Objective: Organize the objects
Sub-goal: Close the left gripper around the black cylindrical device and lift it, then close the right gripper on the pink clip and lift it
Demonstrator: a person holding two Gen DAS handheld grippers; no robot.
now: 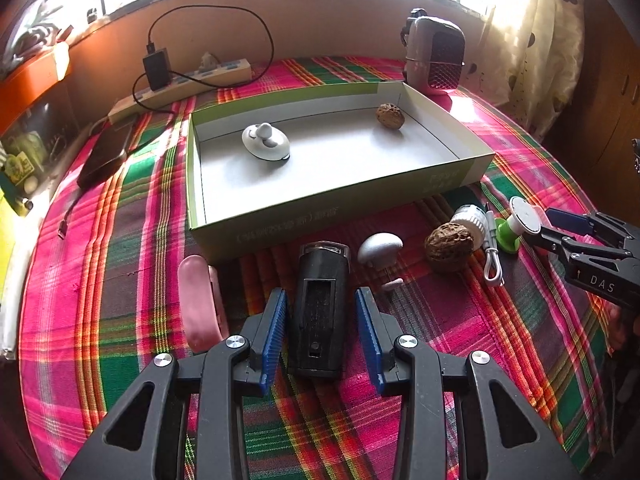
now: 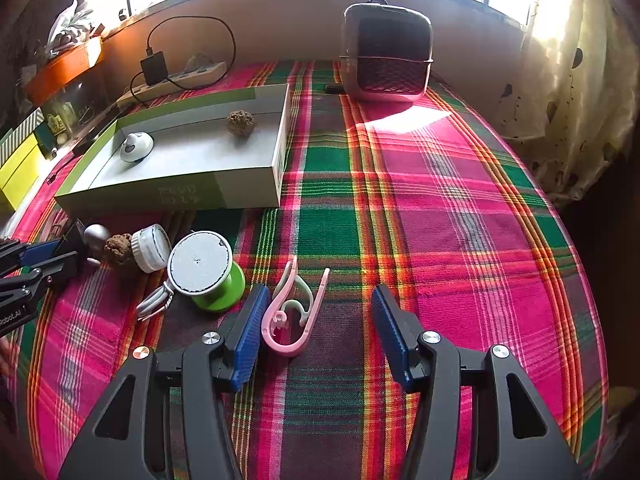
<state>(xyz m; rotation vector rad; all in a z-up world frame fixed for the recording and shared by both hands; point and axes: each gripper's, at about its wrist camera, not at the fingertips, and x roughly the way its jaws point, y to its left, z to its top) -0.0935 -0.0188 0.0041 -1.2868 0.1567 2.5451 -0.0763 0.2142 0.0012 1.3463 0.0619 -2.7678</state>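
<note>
A: Left gripper [image 1: 321,330]?
B: Jaws apart, one on each side of black rectangular device [image 1: 319,308]. Blue pads just beside its flanks; contact not discernible. Device lying flat on plaid cloth [image 1: 120,248], long axis toward green box [image 1: 280,220].

A: Right gripper [image 2: 316,330]?
B: Spread wide, nothing clamped. Pink clip [image 2: 294,312] lying on cloth between the jaws, close to the pad on the picture's left, well clear of the other.

A: Contents of box?
B: White round gadget [image 1: 266,143] toward the left end, one walnut [image 1: 390,116] near the far right corner. Both resting on the grey floor, well apart.

A: Loose items outside?
B: In front of box, left wrist view: pink oblong piece [image 1: 198,304] left of the device; silver mushroom-shaped knob [image 1: 379,249] right of it; second walnut [image 1: 449,245] next; white ribbed jar [image 1: 470,220] just behind that walnut; coiled white cable [image 1: 491,252]; green spool with white disc top [image 2: 206,270], tilted, beside the cable.

A: Background?
B: Power strip [image 1: 192,80] with black adapter and cord along the wall; small heater [image 2: 386,54] at far edge of cloth; dark flat slab [image 1: 106,152] left of box.
</note>
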